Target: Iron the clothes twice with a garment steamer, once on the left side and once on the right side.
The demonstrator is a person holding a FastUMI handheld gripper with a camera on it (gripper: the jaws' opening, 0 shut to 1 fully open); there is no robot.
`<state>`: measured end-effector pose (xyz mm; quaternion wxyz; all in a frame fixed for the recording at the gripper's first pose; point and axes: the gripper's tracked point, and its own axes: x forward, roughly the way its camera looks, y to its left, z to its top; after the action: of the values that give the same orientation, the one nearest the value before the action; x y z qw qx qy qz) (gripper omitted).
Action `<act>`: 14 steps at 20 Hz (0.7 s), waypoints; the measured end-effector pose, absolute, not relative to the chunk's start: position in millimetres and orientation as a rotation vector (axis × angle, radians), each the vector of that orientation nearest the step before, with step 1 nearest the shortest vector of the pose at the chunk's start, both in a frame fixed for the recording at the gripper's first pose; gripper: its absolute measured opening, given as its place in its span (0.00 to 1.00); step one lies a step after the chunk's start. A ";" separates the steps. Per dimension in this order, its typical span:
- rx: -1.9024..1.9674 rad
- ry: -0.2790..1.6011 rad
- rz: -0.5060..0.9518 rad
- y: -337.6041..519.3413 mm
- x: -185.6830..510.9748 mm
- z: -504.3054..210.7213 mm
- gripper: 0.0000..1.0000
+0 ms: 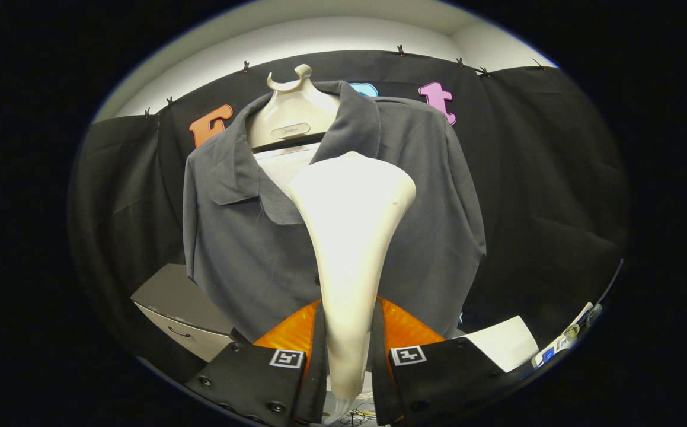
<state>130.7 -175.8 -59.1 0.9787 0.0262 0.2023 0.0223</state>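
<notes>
While you look along the gripper (348,356) in the gripper view, your jaws are closed on the garment steamer (349,237), one finger pressing on each side of its narrow handle. That pale steamer rises from between the fingers and widens into a broad head, which stands in front of the chest of the grey shirt (248,249). You cannot tell whether the head touches the cloth. Your shirt hangs just ahead of the fingers on a cream hanger form (291,112), its collar open and spread to both sides, with the hook of the form showing above the neckline. Behind the shirt hangs the black cloth wall (556,178). Low beside the shirt's hem, on one side, you have a grey cabinet with a drawer handle (183,314); on the other side lies a white sheet (506,344).
</notes>
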 end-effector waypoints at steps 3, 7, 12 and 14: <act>0.056 0.416 0.027 -186.6 141.1 -68.1 0.40; 0.054 0.438 0.018 -196.6 149.4 -82.5 0.40; 0.068 0.482 0.033 -201.0 146.8 -108.2 0.40; 0.070 0.497 0.038 -202.5 145.0 -117.4 0.40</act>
<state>145.0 -202.5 -117.4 0.9685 0.0345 0.2461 0.0186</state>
